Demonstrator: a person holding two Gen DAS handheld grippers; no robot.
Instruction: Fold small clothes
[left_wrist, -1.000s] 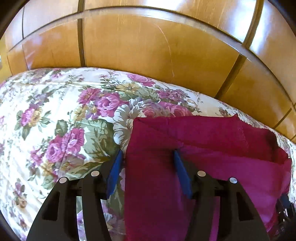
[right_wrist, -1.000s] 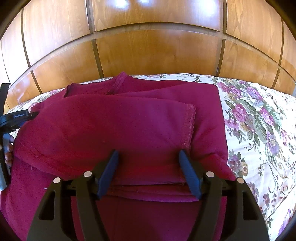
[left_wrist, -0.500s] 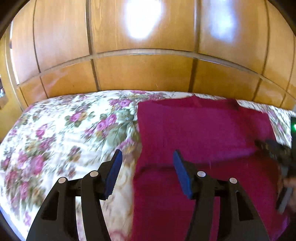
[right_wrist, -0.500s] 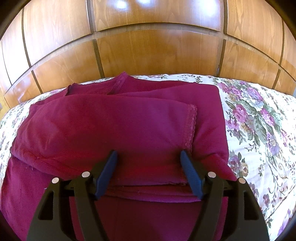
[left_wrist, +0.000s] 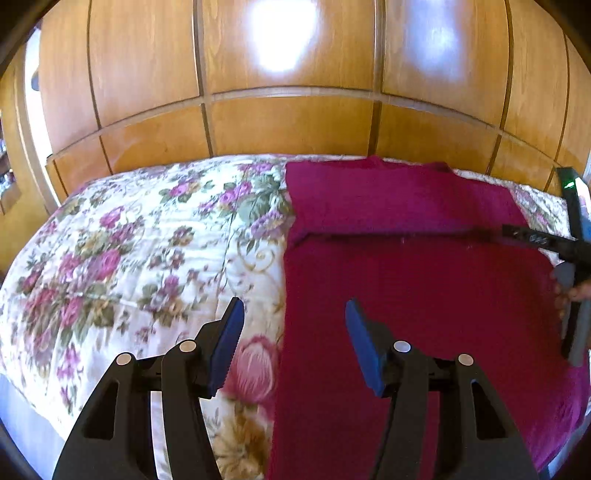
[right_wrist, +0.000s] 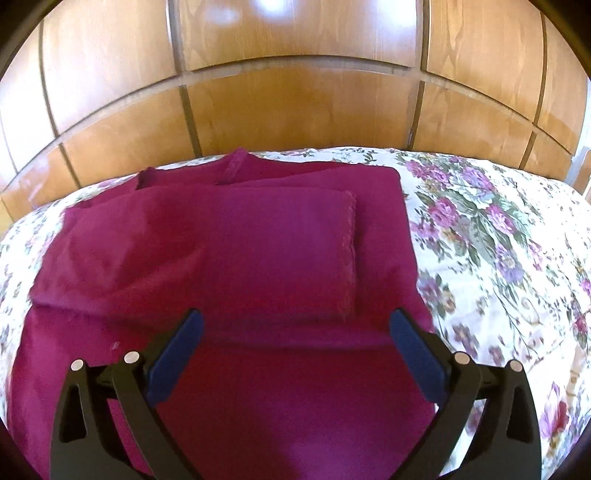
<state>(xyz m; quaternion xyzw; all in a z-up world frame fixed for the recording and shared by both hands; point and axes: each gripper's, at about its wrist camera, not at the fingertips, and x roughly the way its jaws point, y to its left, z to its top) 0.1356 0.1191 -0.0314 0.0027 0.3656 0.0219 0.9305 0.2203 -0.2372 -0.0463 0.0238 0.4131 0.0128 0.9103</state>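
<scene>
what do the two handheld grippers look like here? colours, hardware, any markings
Both match: the left gripper and the right gripper have matte black plastic finger arms with triangular cut-outs, silver round pivot pins, and blue pads; the left's inner pad edge looks ridged. In the left wrist view the right unit's black body shows a green light and small white print, unreadable. No sleeves visible.
</scene>
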